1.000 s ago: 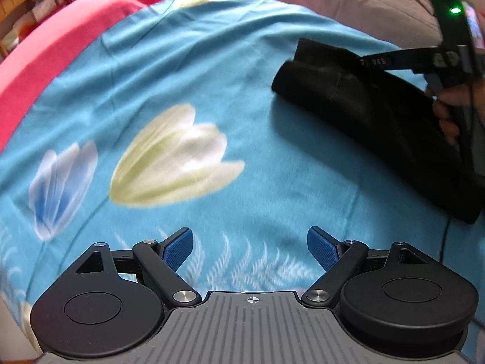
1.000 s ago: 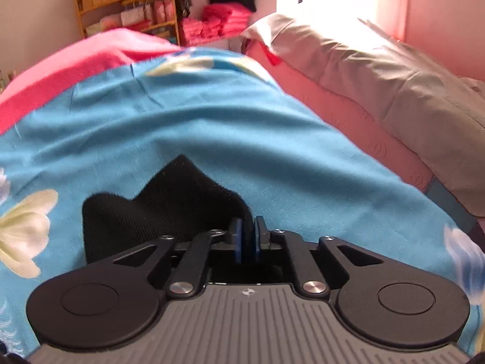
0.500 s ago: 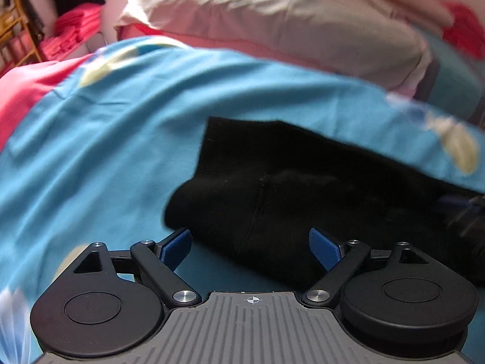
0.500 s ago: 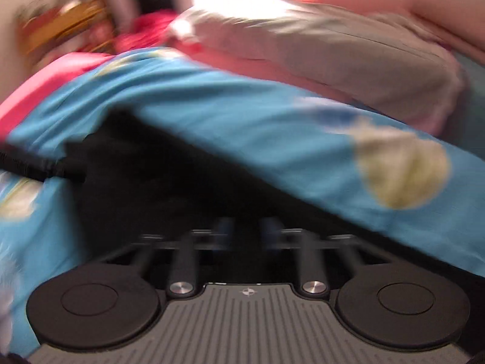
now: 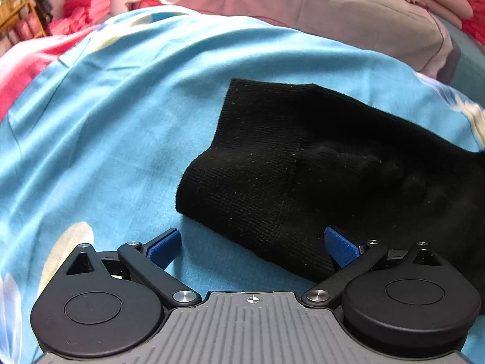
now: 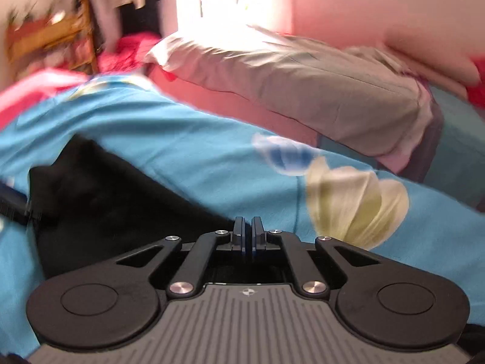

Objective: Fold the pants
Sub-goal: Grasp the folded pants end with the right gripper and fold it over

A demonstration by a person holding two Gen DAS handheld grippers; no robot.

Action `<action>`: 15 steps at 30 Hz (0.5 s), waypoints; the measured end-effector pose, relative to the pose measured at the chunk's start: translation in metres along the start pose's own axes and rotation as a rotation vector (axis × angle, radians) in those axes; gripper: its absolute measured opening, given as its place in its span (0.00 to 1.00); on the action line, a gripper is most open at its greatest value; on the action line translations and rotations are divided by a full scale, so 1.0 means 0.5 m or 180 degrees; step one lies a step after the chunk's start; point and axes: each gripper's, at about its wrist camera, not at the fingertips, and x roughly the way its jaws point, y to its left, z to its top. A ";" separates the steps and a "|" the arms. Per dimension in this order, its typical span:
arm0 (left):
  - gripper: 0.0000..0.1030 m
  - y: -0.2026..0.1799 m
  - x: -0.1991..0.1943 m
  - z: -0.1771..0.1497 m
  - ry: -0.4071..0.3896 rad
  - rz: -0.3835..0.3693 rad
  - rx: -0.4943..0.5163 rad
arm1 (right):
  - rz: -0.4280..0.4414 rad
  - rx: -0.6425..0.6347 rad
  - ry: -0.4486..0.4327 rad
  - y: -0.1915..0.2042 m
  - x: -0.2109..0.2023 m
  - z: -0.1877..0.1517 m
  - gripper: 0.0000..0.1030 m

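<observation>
My left gripper (image 5: 253, 247) is spread wide, blue pads (image 5: 165, 247) clear of everything, hanging just over the near folded edge of the black pants (image 5: 303, 163). One pad sits over blue sheet, the other over black knit, neither pressing. My right gripper (image 6: 248, 236) is clenched tight, pads together; whether any cloth is pinched there, I can't tell. The pants lie flat on the blue floral bedsheet (image 5: 121, 121), stretching off to the right in the left view. Beyond them, a grey pillow (image 6: 303, 82) lies along the far side.
</observation>
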 end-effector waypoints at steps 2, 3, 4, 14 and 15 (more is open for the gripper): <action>1.00 -0.001 0.005 0.000 0.0033 0.0013 -0.0050 | 0.0028 -0.0056 0.0109 -0.001 0.019 -0.006 0.07; 1.00 0.003 0.003 0.004 0.0061 0.0000 -0.0079 | 0.0043 -0.0047 0.0092 -0.003 0.008 -0.002 0.15; 1.00 0.005 -0.001 0.008 0.0084 -0.0017 -0.0087 | 0.0088 0.0076 0.0060 -0.010 -0.013 0.001 0.20; 1.00 -0.051 -0.070 0.056 -0.0322 -0.0287 0.0122 | 0.1164 0.0528 0.0230 0.004 -0.197 -0.154 0.41; 1.00 -0.069 -0.052 0.065 -0.0291 -0.0310 0.0131 | 0.1197 0.0508 0.0256 0.013 -0.190 -0.164 0.41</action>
